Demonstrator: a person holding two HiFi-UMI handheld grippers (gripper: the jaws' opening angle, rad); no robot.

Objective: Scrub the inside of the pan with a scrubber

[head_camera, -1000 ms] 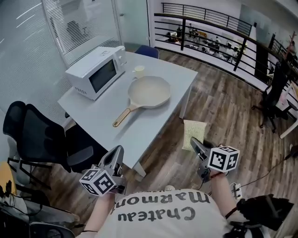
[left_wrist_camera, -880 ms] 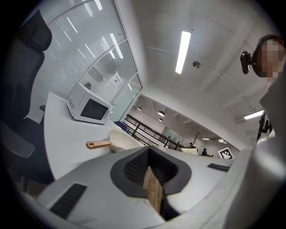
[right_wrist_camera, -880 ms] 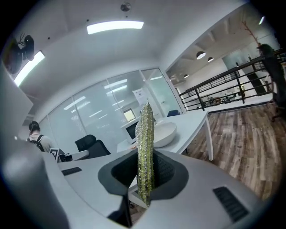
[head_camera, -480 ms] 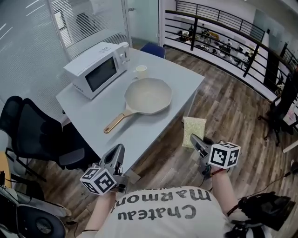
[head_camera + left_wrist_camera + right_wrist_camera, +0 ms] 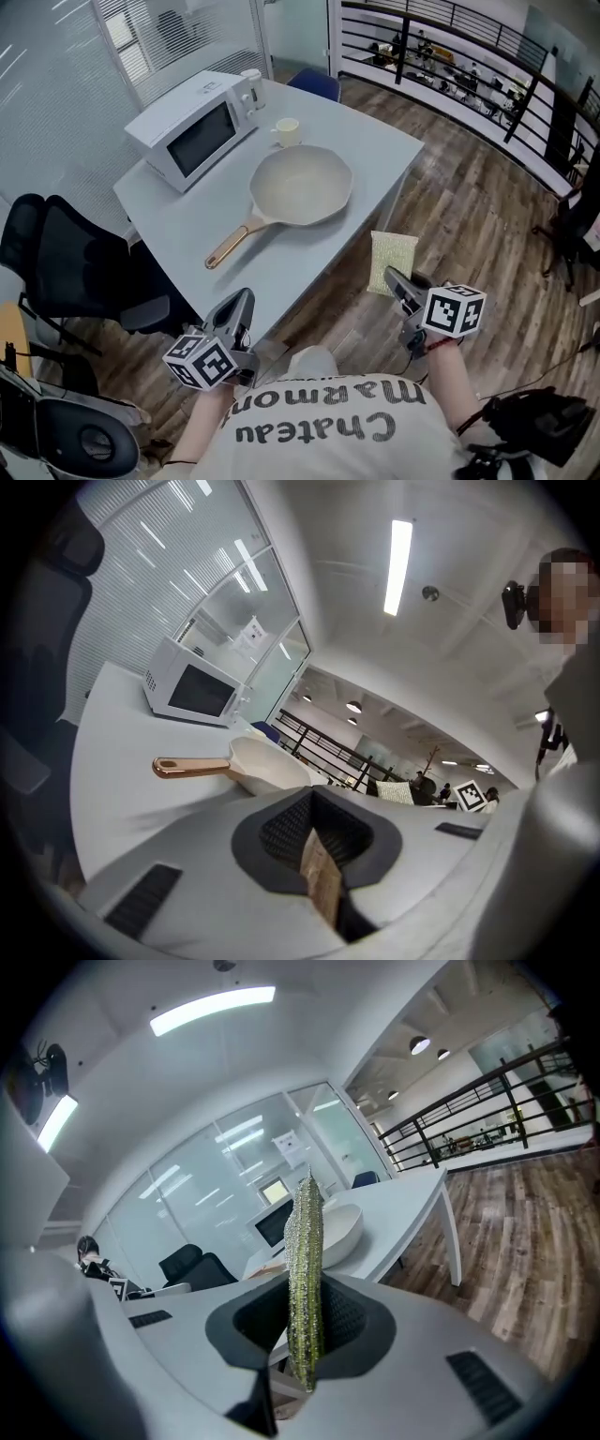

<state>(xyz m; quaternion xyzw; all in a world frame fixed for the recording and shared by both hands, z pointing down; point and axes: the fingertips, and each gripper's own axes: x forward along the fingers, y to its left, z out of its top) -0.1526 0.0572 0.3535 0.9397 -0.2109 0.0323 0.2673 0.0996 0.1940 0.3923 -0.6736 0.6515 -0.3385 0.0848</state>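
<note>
The table (image 5: 178, 225) lies at my twelve o'clock with the pan (image 5: 302, 186) open side up near its middle. Its handle (image 5: 228, 247) points toward seven o'clock, handy, I judge, for my left hand-held gripper (image 5: 241, 305), whose jaws are closed on nothing. At the pan's five o'clock, off the table, my right hand-held gripper (image 5: 397, 284) pinches the scrubber (image 5: 392, 261) by its lower edge, leaving its broad face free for scrubbing.

- Right gripper (image 5: 307, 1330): jaws clamped on the scrubber (image 5: 306, 1241), which stood upright, edge-on, yellow-green and glittery.
- Pale pan (image 5: 345, 1232) sat on the white table (image 5: 412, 1206), partly hidden behind the scrubber.
- Microwave (image 5: 274, 1224) stood just beyond the pan.
- Black chairs (image 5: 192, 1265) at left; wooden floor (image 5: 534, 1213) at right.
</note>
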